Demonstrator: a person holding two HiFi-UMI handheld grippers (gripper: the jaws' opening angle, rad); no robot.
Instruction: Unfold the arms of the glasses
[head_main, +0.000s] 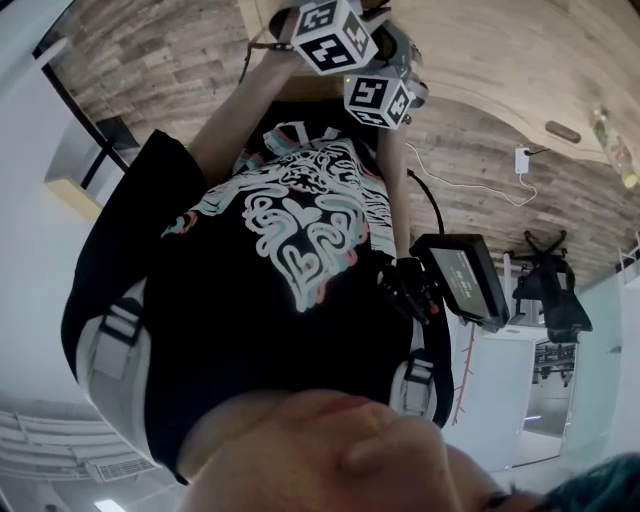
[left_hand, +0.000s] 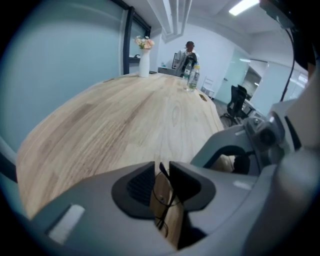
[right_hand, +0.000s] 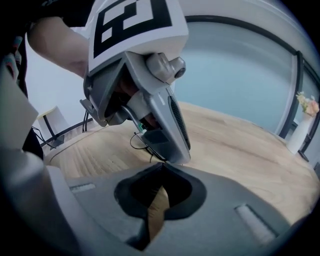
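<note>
The left claw (left_hand: 161, 168) is gripping the glasses (left_hand: 163, 194), its jaws drawn in to a narrow slot with the thin black wire frame caught between them. The frame's length is running back along that slot from the tips toward the claw's body. The right claw (right_hand: 161, 167) is sitting just under and in front of the left claw's tips, its own tips pressed together. In the right gripper view a fine dark line from the frame is leading straight to that meeting point. I judge it to be nipping the end of 1 arm of the glasses, though the wire is too thin to show inside the pinch. The glasses are being held in the air just above the near end of the wooden table (left_hand: 125, 115), not lying on it. The coming move is depending on this: the frame is lying directly ahead of the right claw, touching or nearly so. An arm would therefore be swinging out away from the left claw, toward open table. Nothing is standing in that path. The vase of flowers (left_hand: 144, 61), the bottles (left_hand: 190, 79), the office chair (left_hand: 235, 100) and a person (left_hand: 189, 50) are all sitting well apart at the far end. The head view is taking in mostly a black printed T-shirt (head_main: 280, 260), with the marker cubes (head_main: 332, 36) at its top edge, so it is adding little. The likeliest trouble is the fine wire slipping or bending.
</note>
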